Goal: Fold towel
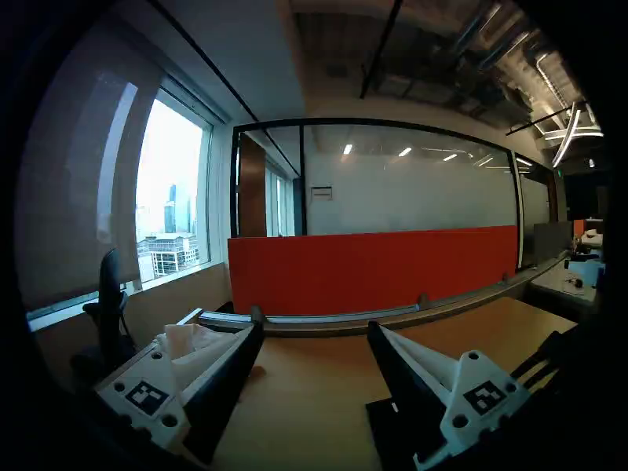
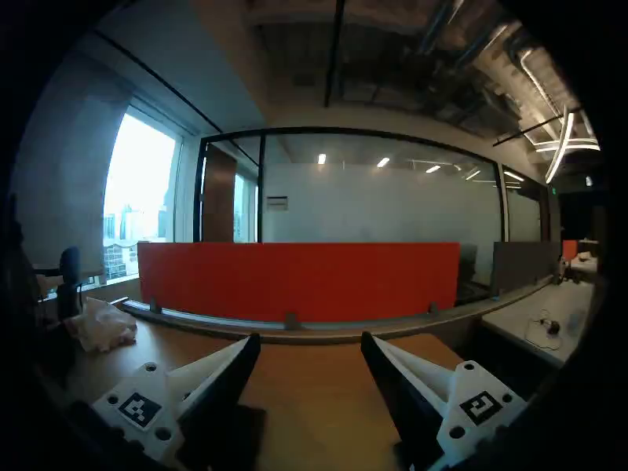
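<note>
Hovering over the wooden table point(image 1: 314, 400), the left tongs point(image 1: 314, 322) stand wide, with nothing between the fingers. The towel point(image 1: 192, 339), a white crumpled heap, lies on the table to the left, partly hidden behind the left finger in the left gripper view. In the right gripper view the right tongs point(image 2: 308, 338) are wide as well and hold nothing. There the towel point(image 2: 102, 328) lies well off to the left on the table, apart from both fingers. An orange partition point(image 1: 369, 271) runs along the table's far side, with a glass wall behind it. A window point(image 1: 169, 204) at the left shows city buildings, and a dark chair point(image 1: 110, 302) stands below it, near the towel.
</note>
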Available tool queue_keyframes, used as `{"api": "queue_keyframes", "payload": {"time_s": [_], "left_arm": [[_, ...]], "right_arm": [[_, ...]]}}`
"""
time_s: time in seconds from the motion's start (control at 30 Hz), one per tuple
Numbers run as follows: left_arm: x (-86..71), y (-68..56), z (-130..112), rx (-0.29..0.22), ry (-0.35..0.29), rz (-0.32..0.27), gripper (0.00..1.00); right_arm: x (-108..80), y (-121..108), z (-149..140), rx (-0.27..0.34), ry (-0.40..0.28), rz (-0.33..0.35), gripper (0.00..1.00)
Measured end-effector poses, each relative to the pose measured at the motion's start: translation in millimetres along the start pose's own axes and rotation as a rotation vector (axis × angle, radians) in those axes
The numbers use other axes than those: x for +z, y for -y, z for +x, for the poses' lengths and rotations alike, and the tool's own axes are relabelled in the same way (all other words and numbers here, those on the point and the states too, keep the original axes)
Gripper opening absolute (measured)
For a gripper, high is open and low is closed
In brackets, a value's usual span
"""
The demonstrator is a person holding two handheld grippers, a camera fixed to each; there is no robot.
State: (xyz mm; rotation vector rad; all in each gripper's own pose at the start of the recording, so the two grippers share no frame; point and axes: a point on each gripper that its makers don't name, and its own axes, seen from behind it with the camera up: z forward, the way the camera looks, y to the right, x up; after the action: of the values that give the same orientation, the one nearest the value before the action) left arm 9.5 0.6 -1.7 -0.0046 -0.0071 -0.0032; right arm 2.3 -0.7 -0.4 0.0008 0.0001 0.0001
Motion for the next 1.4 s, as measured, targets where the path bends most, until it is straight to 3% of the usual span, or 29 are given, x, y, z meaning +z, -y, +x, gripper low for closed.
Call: {"api": "queue_keyframes", "payload": {"time_s": [0.27, 0.47, 0.87, 1.4], "left_arm": [[-4.3, -12.6, 17, 0.011, 0.031, -0.049, 0.98], [-9.7, -28.1, 18, 0.034, 0.071, -0.115, 0.98], [-19.6, -57.0, -2, 0.05, 0.169, -0.257, 0.98], [-31.9, -68.4, -41, 0.086, 0.281, -0.368, 0.98]], "right_arm": [[-5.8, 6, 16, -0.012, 0.019, 0.024, 0.99], [-11.5, 13, 18, -0.056, 0.051, 0.07, 1.0], [-16.2, 48, 2, -0.108, 0.164, 0.241, 1.0], [-27.6, 82, -35, -0.217, 0.305, 0.436, 1.0]]}}
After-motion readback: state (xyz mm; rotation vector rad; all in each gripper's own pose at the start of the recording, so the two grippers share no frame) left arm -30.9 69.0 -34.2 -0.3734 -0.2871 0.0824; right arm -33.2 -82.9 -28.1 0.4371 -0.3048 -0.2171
